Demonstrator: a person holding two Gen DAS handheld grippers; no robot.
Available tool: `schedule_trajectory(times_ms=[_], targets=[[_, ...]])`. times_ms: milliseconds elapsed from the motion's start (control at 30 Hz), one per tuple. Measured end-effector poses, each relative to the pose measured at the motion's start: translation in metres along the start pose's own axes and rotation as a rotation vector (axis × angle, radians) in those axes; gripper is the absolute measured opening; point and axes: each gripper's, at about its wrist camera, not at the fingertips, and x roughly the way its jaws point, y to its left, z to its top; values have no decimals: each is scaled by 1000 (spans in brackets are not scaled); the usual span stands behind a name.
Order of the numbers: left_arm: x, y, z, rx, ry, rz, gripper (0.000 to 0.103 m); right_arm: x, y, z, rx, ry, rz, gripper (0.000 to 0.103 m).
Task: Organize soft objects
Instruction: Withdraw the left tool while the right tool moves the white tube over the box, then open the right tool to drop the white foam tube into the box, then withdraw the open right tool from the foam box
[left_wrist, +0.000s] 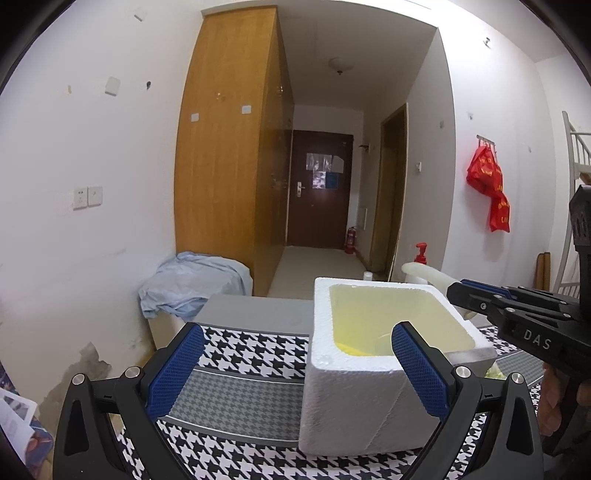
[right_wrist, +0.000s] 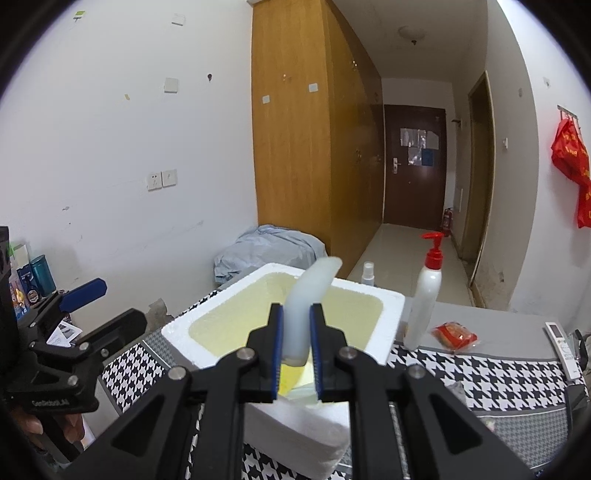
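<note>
- Right now your right gripper (right_wrist: 296, 332) is clamped on the foam strip (right_wrist: 308, 295), pale and curved, pinched near its lower end; its free end leans toward 1 o'clock over the box (right_wrist: 384, 317).
- Inside the box, something yellow (right_wrist: 291, 380) lies on the floor at 6 o'clock, directly under the strip.
- Your left gripper (left_wrist: 299, 363) stands with its pads (left_wrist: 173, 369) wide apart and nothing between them, at the box's near-left corner.
- Judging by its look, the strip is light and squashy and will bend or spring, so keep hold low and let go only when its end is inside the walls.
- Likewise the box looks light enough to slide on the cloth (right_wrist: 480, 373); your left gripper could brace it.
- At 3 o'clock of the box stand a bottle (right_wrist: 423, 310) and a red packet (right_wrist: 454, 334).
</note>
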Motion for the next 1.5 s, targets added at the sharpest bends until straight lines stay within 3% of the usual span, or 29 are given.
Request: schedule_trajectory(times_ms=[300, 367, 467, 533, 667, 900, 1033, 1500], targets=[[-3, 8, -1, -21, -2, 10, 102, 11, 3, 1, 14, 21, 30, 17], [-3, 9, -1, -21, -1, 11, 102, 13, 3, 1, 16, 25, 36, 21], [-3, 12, -1, -24, 2, 11, 102, 15, 6, 3, 20, 22, 45, 36], [-3, 13, -1, -25, 1, 15, 102, 15, 7, 3, 25, 24, 52, 61], [-5, 14, 0, -29, 2, 21, 102, 12, 9, 2, 20, 18, 57, 67], [-6, 13, 0, -22, 1, 19, 102, 2, 10, 3, 15, -10, 65, 98], [-7, 10, 0, -13, 1, 20, 102, -2, 7, 4, 33, -21, 61, 103], [-18, -8, 4, -1, -15, 9, 102, -27, -3, 1, 29, -39, 31, 103]])
